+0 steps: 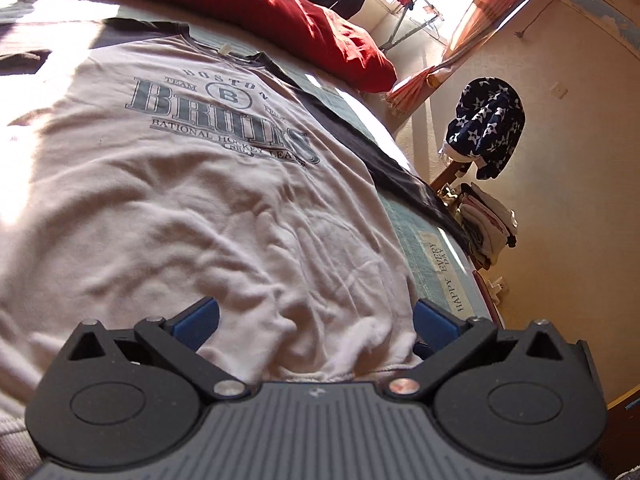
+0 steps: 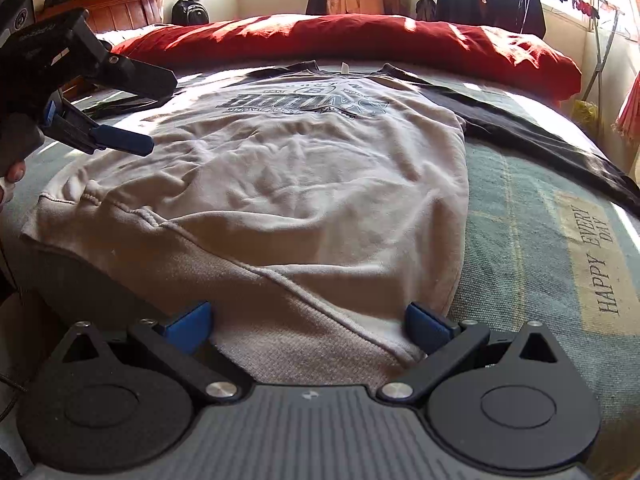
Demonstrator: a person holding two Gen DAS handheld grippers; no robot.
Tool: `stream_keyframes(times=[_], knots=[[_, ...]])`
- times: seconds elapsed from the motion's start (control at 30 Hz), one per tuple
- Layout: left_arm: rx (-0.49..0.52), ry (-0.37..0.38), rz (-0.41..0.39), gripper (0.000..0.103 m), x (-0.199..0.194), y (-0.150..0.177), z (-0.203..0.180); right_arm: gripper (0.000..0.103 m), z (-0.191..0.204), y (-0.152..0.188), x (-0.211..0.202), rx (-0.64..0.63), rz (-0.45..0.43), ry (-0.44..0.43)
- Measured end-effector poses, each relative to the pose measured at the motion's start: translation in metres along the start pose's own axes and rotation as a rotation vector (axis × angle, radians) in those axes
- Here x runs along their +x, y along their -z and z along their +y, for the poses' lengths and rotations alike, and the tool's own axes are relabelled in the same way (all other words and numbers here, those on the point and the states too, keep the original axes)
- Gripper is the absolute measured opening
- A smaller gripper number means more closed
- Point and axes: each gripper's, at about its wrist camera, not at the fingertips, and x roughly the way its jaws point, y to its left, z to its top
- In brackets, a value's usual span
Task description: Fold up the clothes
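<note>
A: Starting at the left, what is the left gripper (image 2: pixel 120 120) doing?

B: It hangs over the left hem corner of the sweatshirt (image 2: pixel 280 168), jaws spread and holding nothing. Its own camera shows the blue fingers (image 1: pixel 198 320) straddling rumpled fabric near the hem, probably lined up to pinch that edge.

A: And the sweatshirt itself?

B: It lies face up and spread flat on the bed (image 2: pixel 520 240), collar toward the red pillow (image 2: pixel 360 40), ribbed hem toward the cameras. The dark sleeves (image 2: pixel 540 140) are stretched out to the sides, which suits a first fold inward. No fold has been made yet, judging by the full front print in view.

A: Why is the hem so wrinkled on the left?

B: The corner is bunched and slightly lifted, so it would want smoothing or a firm pinch before folding.

A: Moving right, the other gripper?

B: The right gripper (image 2: pixel 308 328) sits low at the right part of the hem, jaws apart, with the ribbed band between its fingers (image 2: pixel 426 322) but not clamped. Both grippers at the hem suggest a lift of the bottom edge toward the collar.

A: Anything further right?

B: A patch reading "HAPPY EVERY DAY" (image 2: pixel 600 260) on the bedcover, well clear of the sweatshirt.
</note>
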Motion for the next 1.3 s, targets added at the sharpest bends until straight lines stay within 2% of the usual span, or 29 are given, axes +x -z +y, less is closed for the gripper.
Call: stream_keyframes(times=[0.03, 0.1, 0.2, 0.27, 0.4, 0.53, 0.63, 0.77, 0.87, 1.0, 1.3], knots=[[-0.015, -0.017, 0.020, 0.102, 0.002, 0.006, 0.002, 0.103, 0.000, -0.001, 0.000, -0.002, 0.004, 0.002], [0.009, -0.041, -0.023, 0.102, -0.008, 0.013, -0.002, 0.103, 0.001, -0.003, -0.002, -0.008, 0.011, 0.003], [0.025, -0.031, -0.104, 0.102, -0.029, 0.016, -0.012, 0.103, 0.002, -0.010, -0.009, -0.011, 0.004, -0.018], [0.040, -0.083, -0.135, 0.102, -0.037, 0.018, -0.018, 0.103, 0.006, -0.017, -0.014, -0.012, -0.025, -0.043], [0.033, -0.171, -0.134, 0.102, -0.041, 0.025, -0.016, 0.103, 0.020, -0.030, -0.015, -0.030, -0.064, -0.111], [-0.030, -0.233, -0.077, 0.102, -0.039, 0.044, 0.001, 0.103, 0.031, -0.028, 0.002, -0.013, 0.012, -0.161], [-0.042, -0.217, -0.068, 0.102, -0.045, 0.059, 0.005, 0.103, 0.030, -0.014, 0.002, -0.010, 0.022, -0.158], [-0.001, -0.216, -0.100, 0.102, -0.056, 0.054, 0.000, 0.103, 0.027, -0.007, -0.013, -0.023, 0.003, -0.145], [0.002, -0.228, -0.111, 0.102, -0.055, 0.046, 0.001, 0.103, 0.017, -0.013, -0.025, 0.035, -0.031, -0.161], [-0.032, -0.235, -0.070, 0.102, -0.041, 0.048, 0.013, 0.103, -0.001, -0.006, -0.019, 0.116, 0.005, -0.134], [-0.036, -0.173, -0.079, 0.102, -0.044, 0.051, 0.024, 0.103, -0.006, 0.002, -0.008, 0.147, 0.007, -0.113]])
